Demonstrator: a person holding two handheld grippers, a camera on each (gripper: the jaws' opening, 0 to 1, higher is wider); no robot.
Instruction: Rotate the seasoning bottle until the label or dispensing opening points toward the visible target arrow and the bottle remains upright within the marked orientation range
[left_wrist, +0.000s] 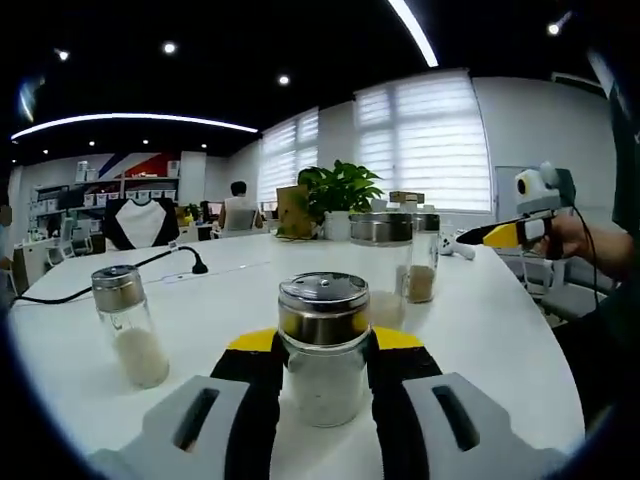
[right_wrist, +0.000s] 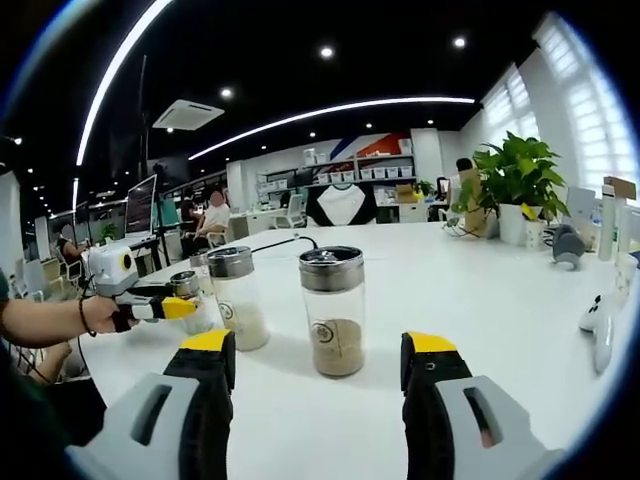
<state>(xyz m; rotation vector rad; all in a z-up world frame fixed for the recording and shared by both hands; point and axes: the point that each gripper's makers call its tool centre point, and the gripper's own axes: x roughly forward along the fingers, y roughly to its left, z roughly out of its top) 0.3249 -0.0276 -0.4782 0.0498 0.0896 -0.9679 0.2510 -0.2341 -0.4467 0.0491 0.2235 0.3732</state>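
My left gripper (left_wrist: 324, 345) is shut on a glass seasoning bottle (left_wrist: 323, 370) with a perforated metal lid; the bottle stands upright on the white table (left_wrist: 480, 330) and holds a little pale powder. From the side, the same left gripper (right_wrist: 185, 308) is held in a hand, with that bottle (right_wrist: 187, 287) at its tips. My right gripper (right_wrist: 320, 365) is open, and a brown-seasoning bottle (right_wrist: 333, 312) stands upright just beyond its jaws, untouched. That right gripper (left_wrist: 480, 237) hovers at the table's right, held by a hand. No arrow mark shows on the table.
A white-powder bottle (left_wrist: 128, 325) (right_wrist: 238, 298) stands on the table. Two more bottles (left_wrist: 400, 255) stand behind mine. A black cable (left_wrist: 150, 262) crosses the far left. A potted plant (left_wrist: 340, 190) stands at the back. A white device (right_wrist: 600, 318) lies at the right edge.
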